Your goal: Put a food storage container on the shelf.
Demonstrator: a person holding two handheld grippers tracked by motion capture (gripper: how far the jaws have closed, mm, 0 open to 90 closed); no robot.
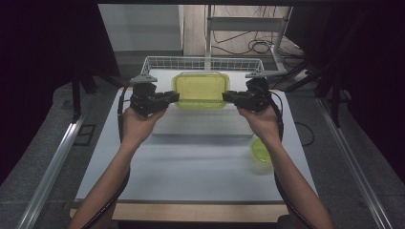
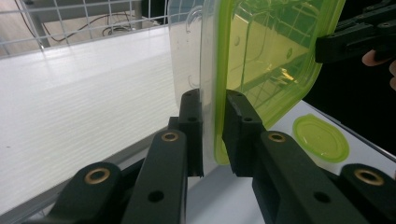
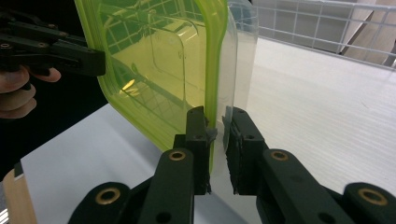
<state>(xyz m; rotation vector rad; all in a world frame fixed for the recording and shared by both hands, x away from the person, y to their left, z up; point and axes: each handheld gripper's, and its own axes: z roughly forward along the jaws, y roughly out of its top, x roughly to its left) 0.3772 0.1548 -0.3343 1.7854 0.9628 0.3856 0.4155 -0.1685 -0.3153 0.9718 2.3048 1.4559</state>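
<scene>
Jaws of the left gripper sit narrow, clamped on the left short edge of a clear rectangular container with a yellow-green lid — one jaw on the clear tub side, the other on the lid side, seen close in the left gripper view. Right gripper mirrors it: jaws narrow, pinching the container's right short edge, lid rim between them in the right gripper view. Container held up between the two grippers above the far part of the white table, over a grey-white board and just in front of a white wire basket. Long axis runs left-right, gripper to gripper; the lid face is turned toward the person and up, clear tub away. Small round yellow-green lid lies flat on the table near the right forearm — apart from the container.
</scene>
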